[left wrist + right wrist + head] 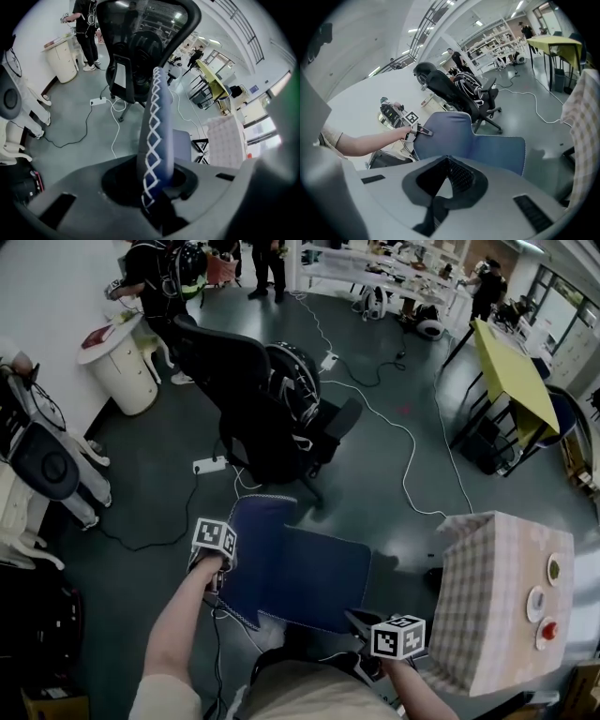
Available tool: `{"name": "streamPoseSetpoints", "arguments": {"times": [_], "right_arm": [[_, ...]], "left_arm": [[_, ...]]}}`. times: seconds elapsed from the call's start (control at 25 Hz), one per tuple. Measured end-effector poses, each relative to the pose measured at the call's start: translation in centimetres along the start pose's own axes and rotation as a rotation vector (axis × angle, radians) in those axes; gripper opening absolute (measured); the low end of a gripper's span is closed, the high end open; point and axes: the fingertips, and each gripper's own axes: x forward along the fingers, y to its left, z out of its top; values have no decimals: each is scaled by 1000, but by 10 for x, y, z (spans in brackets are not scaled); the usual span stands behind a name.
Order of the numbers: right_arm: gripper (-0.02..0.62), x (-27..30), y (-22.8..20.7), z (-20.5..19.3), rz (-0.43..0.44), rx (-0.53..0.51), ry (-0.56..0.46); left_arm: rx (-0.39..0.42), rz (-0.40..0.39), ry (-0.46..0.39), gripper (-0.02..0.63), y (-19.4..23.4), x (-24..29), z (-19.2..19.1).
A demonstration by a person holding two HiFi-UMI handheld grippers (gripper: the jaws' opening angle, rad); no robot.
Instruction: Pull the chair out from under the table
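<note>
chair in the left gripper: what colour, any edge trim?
Blue chair, with white criss-cross stitching along its edge. It shows best in the left gripper view.

Pale short sleeve (164, 697) — left gripper (217, 568) and right gripper (362, 621) grey, with black-and-white marker cubes (215, 538).
</note>
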Motion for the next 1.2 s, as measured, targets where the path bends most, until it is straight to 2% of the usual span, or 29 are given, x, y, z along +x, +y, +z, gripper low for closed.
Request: {"name": "streamPoseSetpoints", "arguments": {"times": [0.36, 1.2], "right_arm": [[9, 23, 14, 2, 34, -21, 38], [9, 39, 27, -1, 61, -54, 77]], "left_arm": [[-42, -12, -7, 87, 22, -4, -6], [-43, -13, -20, 87, 47, -6, -10]]}}
